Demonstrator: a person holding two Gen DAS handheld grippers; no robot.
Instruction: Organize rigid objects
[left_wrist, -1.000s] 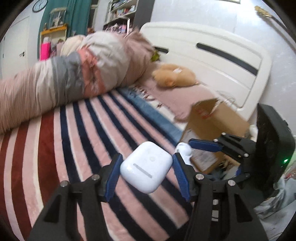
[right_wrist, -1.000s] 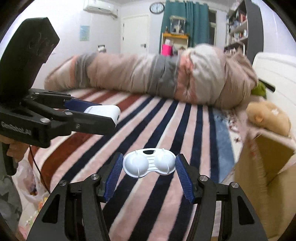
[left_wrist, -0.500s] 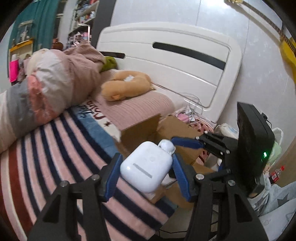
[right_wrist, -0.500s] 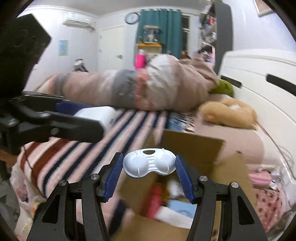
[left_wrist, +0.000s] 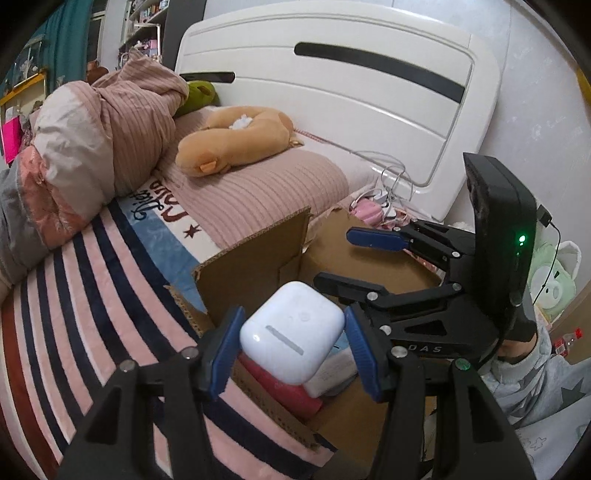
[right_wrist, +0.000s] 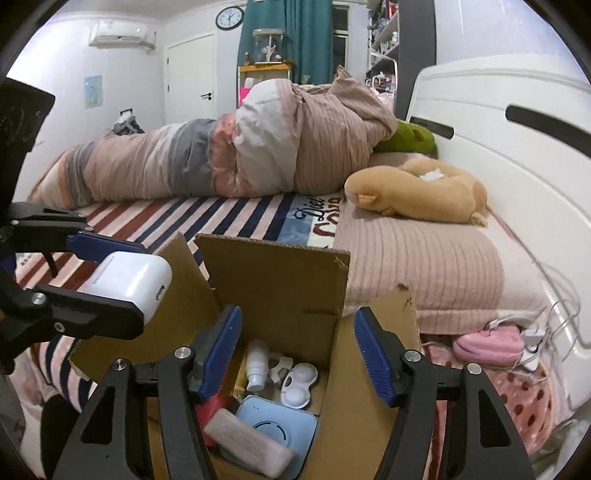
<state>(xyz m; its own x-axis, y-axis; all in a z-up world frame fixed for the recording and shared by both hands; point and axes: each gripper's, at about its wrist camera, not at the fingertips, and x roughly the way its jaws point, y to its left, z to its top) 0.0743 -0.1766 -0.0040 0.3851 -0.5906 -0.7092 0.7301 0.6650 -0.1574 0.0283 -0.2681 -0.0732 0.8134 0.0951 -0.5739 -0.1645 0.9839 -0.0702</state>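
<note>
Dropped: my right gripper (right_wrist: 297, 349), jaws wide, has let the contact lens case (right_wrist: 298, 384) into the cardboard box (right_wrist: 275, 273); left gripper (left_wrist: 291, 350) clamps the earbud case (left_wrist: 291, 330) near the box's left edge, so I'd center before releasing.

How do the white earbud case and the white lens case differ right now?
The earbud case is clamped in the left tool, above the box; the lens case lies loose inside the box, under the open right tool. The earbud case is a smooth rounded block; the lens case has two domed cups. The earbud case looks bulkier. Both are white plastic.
</note>
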